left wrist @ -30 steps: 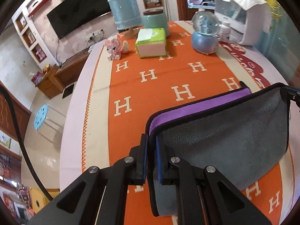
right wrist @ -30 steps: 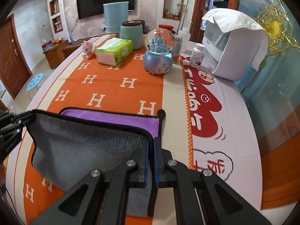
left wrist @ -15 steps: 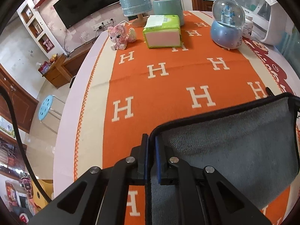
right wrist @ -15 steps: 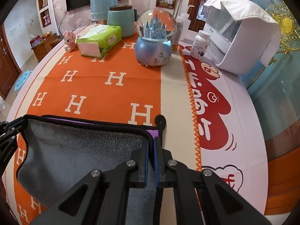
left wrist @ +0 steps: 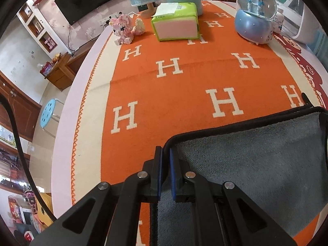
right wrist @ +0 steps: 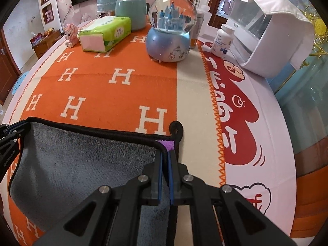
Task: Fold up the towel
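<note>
The towel (left wrist: 252, 164) is grey on its upper face, purple underneath, with black edging. It is folded over on the orange H-patterned cloth (left wrist: 184, 86). My left gripper (left wrist: 166, 153) is shut on the towel's left corner. My right gripper (right wrist: 165, 157) is shut on the towel (right wrist: 82, 160) at its right corner, where a bit of purple and a black hanging loop (right wrist: 176, 130) show. The folded layer's front edge lies almost level with the edge beneath. The left gripper's tip shows at the left edge of the right wrist view.
At the far side of the table stand a green tissue pack (left wrist: 176, 22), a blue snow globe (right wrist: 171, 32), a teal jar (right wrist: 131, 12), a pink toy (left wrist: 123, 28), a white pill bottle (right wrist: 222, 39) and a white appliance (right wrist: 270, 28). A blue stool (left wrist: 48, 112) stands on the floor at left.
Both grippers have carried the held towel edge forward over the purple layer. The purple strip, wide one second ago, is now covered except for a bit at the right corner.
</note>
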